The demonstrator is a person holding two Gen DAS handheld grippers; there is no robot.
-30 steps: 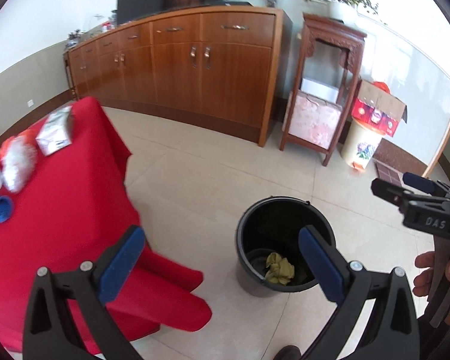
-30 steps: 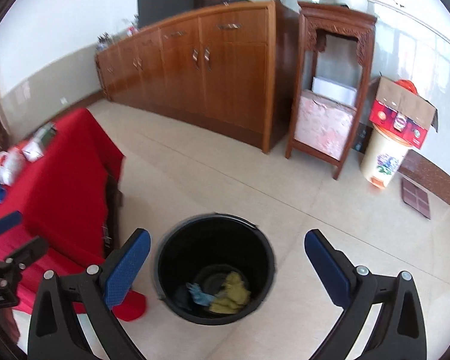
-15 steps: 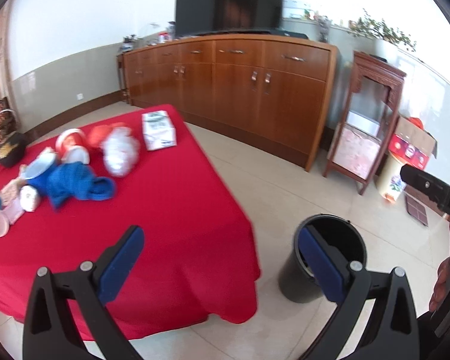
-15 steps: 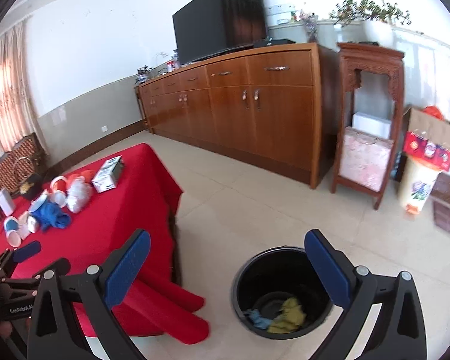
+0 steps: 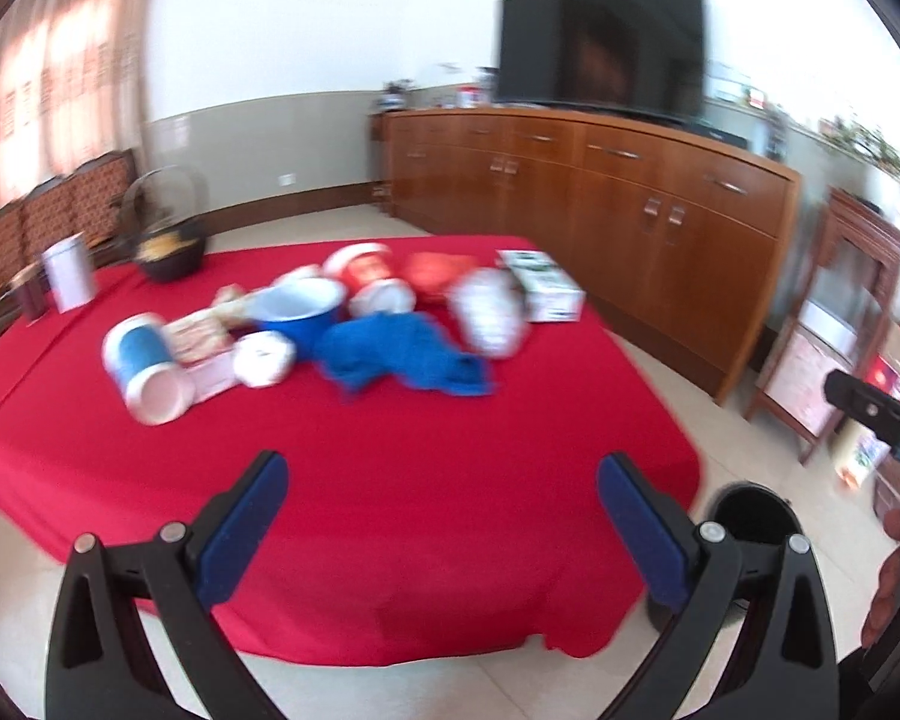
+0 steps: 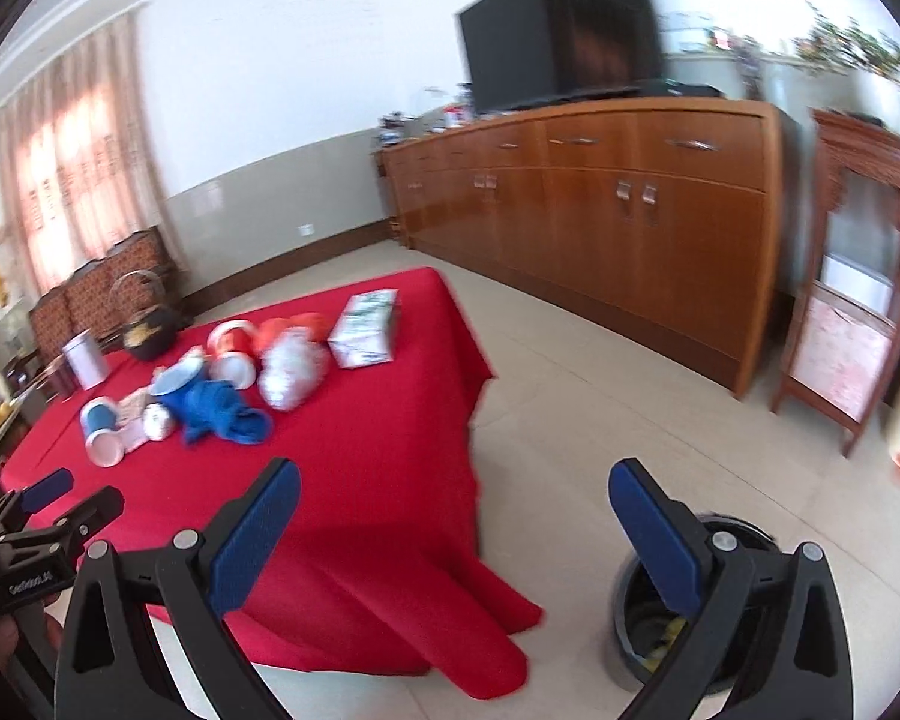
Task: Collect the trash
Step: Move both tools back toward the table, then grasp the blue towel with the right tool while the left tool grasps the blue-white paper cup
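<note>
Both my left gripper point(image 5: 441, 510) and right gripper point(image 6: 453, 519) gaped empty, aimed at litter mid-table point(image 5: 390, 456), bin point(image 6: 636, 606) beside its corner.

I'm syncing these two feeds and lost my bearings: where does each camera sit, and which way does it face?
Left wrist: on the left gripper, facing the red table and its trash head-on; its open jaws and a hand show.
Right wrist: on the right gripper, facing past the table's corner toward the cabinet; its open jaws show.
Shared: table, blue cloth, bin, TV, cabinet.
</note>
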